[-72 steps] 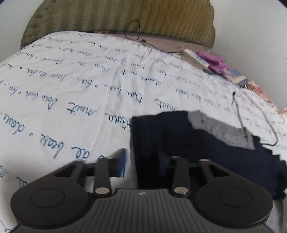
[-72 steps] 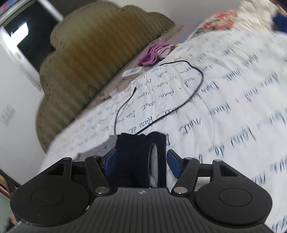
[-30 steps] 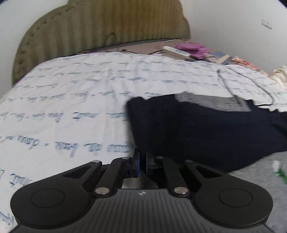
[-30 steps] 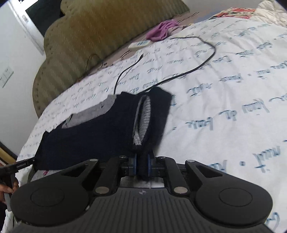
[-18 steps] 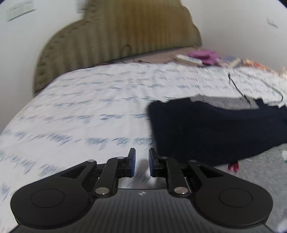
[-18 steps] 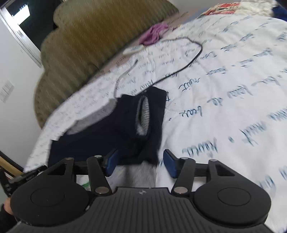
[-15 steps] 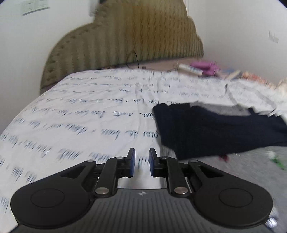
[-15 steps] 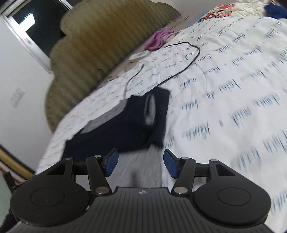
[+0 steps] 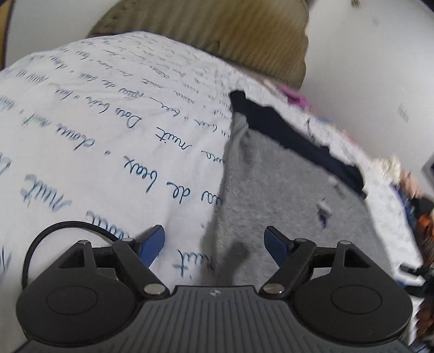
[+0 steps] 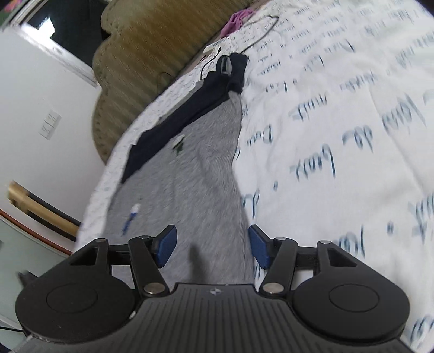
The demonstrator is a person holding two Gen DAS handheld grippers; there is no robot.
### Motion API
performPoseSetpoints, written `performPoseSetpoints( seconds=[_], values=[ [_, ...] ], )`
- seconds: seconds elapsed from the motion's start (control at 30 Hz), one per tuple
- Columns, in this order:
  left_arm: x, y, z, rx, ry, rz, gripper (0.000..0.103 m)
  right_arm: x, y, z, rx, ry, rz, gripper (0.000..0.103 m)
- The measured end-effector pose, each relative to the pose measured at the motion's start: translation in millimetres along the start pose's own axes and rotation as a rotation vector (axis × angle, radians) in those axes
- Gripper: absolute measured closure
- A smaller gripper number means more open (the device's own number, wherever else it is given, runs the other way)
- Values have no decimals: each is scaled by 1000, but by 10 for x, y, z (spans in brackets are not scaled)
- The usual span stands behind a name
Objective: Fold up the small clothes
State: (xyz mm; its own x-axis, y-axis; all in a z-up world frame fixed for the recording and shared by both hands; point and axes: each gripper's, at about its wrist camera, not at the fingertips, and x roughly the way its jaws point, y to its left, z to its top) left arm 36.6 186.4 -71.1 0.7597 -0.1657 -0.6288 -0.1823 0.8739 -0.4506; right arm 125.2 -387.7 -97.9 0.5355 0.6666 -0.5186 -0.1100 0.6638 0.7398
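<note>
on the bed, between folds: my left tool (image 9: pixel 215 243) hangs over the near left edge of the grey garment (image 9: pixel 276 190), its jaws opening wide with nothing clamped, only the cloth's edge and the printed bedsheet (image 9: pixel 108 130) lying beneath the gap. my right tool (image 10: pixel 213 243) stands released too, blue pads apart and empty, poised above the garment's near right edge where grey cloth meets the sheet. the garment lies spread flat along the bed, with its dark navy part (image 9: pixel 293 133) folded across the far end, toward the olive headboard (image 9: pixel 217 32); small coloured marks dot the grey middle, too blurred to name. a purple cloth (image 10: pixel 236 20) and a black cable (image 10: pixel 260 35) sit farther up the bed, well apart from the work. as i read it, one fold at the far end is down and i am placed at the near end for the next. that move calls for lowering both tools onto the two near corners, pinching only the top garment and not the sheet under it, then lifting evenly and carrying the near edge toward the navy band so the sides stay lined up. the risk i see is catching the sheet with the left tool, which straddles both fabrics.
</note>
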Motion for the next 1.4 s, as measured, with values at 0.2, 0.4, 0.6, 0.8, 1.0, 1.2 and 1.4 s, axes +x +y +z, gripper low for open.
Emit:
performPoseSetpoints(
  seconds=[0.2, 0.4, 0.6, 0.8, 1.0, 1.2, 1.4],
  values=[
    [-54, -18, -88, -86, 99, -126, 22, -142, -157, -160, 88, 7, 98, 38],
    [-107, -79, -169, -88, 155, -183, 22, -266, -185, -314, 99, 35, 150, 37],
    [-63, -24, -228, -116, 251, -289, 22, -325, -196, -430, 114, 76, 182, 36],
    [-100, -41, -312, -113, 294, -357, 22, -325, -165, -572, 133, 89, 214, 36],
    [-84, -6, -361, -143, 300, -391, 40, -315, -154, -639, 167, 88, 221, 40],
    [-1, 217, -367, -241, 344, -358, 77, -280, -279, -721, 226, 107, 183, 80],
    [19, 142, -380, -169, 362, -304, 98, -269, -303, -724, 241, 112, 190, 83]
  ],
)
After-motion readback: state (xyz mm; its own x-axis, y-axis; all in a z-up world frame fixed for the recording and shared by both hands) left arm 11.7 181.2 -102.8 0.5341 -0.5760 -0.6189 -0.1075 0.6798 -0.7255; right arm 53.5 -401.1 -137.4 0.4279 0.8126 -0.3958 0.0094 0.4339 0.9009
